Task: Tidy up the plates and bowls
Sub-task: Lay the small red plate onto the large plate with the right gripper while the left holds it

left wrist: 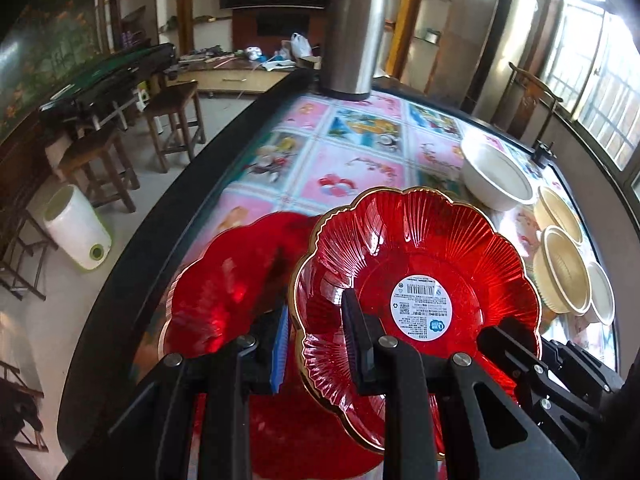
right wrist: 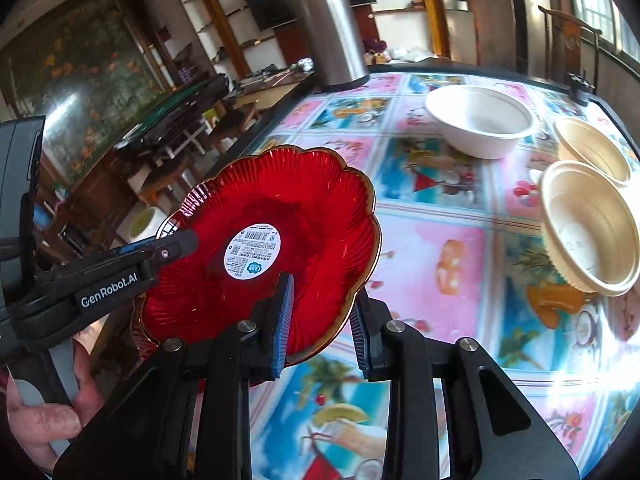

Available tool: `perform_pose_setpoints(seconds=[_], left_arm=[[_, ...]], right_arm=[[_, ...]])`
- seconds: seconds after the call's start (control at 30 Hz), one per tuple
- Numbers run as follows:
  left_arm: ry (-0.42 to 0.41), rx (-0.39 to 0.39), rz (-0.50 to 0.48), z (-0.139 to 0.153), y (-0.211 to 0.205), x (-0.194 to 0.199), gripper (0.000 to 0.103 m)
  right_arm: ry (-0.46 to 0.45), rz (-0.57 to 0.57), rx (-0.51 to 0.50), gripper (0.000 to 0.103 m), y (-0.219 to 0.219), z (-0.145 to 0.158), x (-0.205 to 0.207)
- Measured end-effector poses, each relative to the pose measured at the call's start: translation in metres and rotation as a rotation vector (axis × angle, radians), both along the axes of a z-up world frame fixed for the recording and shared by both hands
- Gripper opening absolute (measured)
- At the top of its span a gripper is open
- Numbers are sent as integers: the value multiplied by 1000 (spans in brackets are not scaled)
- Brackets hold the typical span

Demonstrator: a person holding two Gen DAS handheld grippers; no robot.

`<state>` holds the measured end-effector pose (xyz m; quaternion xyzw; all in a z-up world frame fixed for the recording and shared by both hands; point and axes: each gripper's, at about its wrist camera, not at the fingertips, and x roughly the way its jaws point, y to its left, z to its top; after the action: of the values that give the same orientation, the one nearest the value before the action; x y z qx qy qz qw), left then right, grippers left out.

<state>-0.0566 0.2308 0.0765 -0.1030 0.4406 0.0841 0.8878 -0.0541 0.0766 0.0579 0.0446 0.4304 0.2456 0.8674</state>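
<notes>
A red flower-shaped plate [left wrist: 420, 256] with a gold rim and a round white sticker hangs tilted above the table. My left gripper [left wrist: 316, 344] is shut on its left rim, and my right gripper [right wrist: 322, 328] is shut on its right rim. Each gripper shows in the other's view: the right gripper [left wrist: 496, 336] at the plate's right side, the left gripper [right wrist: 180, 242] at the plate's left side. A second red plate [left wrist: 224, 292] lies on the table beneath and to the left. A white bowl [right wrist: 480, 120] and beige bowls [right wrist: 588, 228] stand to the right.
A steel thermos [right wrist: 332, 32] stands at the table's far edge. The table [left wrist: 160, 248] has a dark raised rim and a colourful cloth. A small dark object [right wrist: 580, 88] sits at the far right corner. Wooden stools [left wrist: 172, 120] stand on the floor to the left. A hand [right wrist: 44, 420] grips the left tool.
</notes>
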Motion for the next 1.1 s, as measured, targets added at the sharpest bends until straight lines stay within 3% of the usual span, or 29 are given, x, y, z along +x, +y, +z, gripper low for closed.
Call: perform_pose_setpoints(seconds=[0.6,1.1], left_arm=[[62,-15,56,-35,34,-14,24],[99,68,98,-49,39,-13,25]], right_arm=[[47,83,-100,28,53,-20,1],[106,132,-202,31,84,-35,10]])
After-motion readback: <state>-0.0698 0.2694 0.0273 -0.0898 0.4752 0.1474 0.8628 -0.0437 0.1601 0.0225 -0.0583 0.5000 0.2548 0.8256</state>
